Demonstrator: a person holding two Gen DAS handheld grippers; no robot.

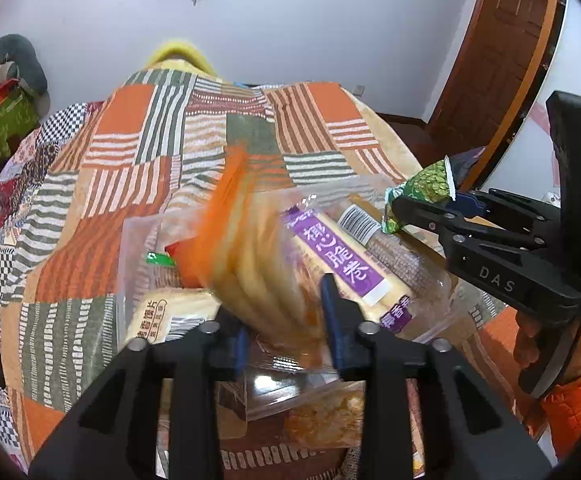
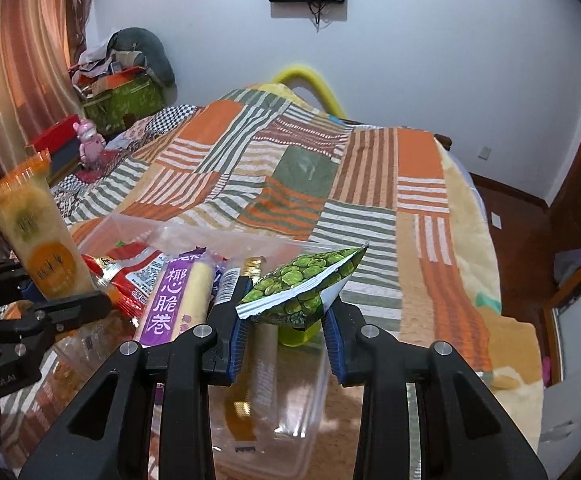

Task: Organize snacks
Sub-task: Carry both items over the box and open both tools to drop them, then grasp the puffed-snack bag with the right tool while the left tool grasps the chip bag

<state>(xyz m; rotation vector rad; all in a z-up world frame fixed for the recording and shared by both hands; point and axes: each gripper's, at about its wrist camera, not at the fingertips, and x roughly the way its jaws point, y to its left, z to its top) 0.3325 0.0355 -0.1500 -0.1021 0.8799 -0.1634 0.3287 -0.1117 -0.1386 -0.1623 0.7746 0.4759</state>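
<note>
Left gripper (image 1: pixel 286 336): jaws clamped on an orange-topped cracker pack (image 1: pixel 250 264), held upright above the clear plastic box (image 1: pixel 130 248). In the left wrist view the pack is motion-blurred; the right wrist view shows it sharply at the left side of the box.

Right gripper (image 2: pixel 286 332): jaws clamped on a small green pea packet (image 2: pixel 302 284), held tilted above the right part of the box. The left wrist view shows the same packet pinched at the gripper tips, to the right of the box.

Box contents: a purple-labelled roll pack (image 2: pixel 174 300) lies lengthwise in the middle of the box, a red wrapper (image 2: pixel 130 276) lies to its left, and a slim gold-ended stick pack (image 2: pixel 250 360) lies to its right.

The box rests on a patchwork blanket (image 2: pixel 290 168).
</note>
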